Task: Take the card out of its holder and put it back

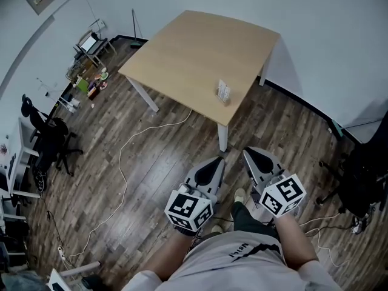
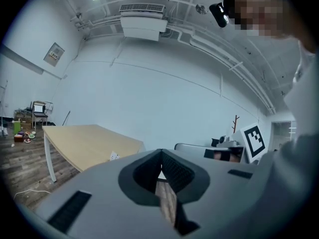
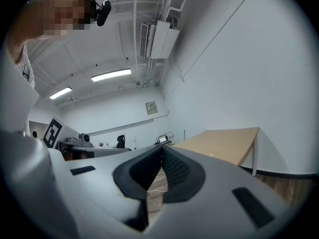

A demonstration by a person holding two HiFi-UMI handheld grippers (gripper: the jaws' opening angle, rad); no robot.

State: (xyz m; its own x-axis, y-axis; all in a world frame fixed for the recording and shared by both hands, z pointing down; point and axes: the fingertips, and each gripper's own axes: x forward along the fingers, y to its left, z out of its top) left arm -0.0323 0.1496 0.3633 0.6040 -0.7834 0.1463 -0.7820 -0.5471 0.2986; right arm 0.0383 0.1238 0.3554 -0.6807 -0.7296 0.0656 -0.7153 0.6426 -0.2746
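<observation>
The left gripper hangs low in front of the person, its jaw tips pressed together with nothing between them; through the wedge beneath the tips only the wooden floor shows. The right gripper is just beside it, also closed tip to tip and empty. Both are well short of the work, out over the floor on the near side of the table. On the tabletop, close to its near right edge, stands the card holder with the pale card upright in it, too small from here to read any detail. The card is likely thin, light and slick-faced, stiff enough to stand but easy to bend, so the best hold looks to be its exposed top edge, pinched flat and lifted straight up. The holder probably weighs little and may slide or tip, so the other gripper would do well to steady its base
</observation>
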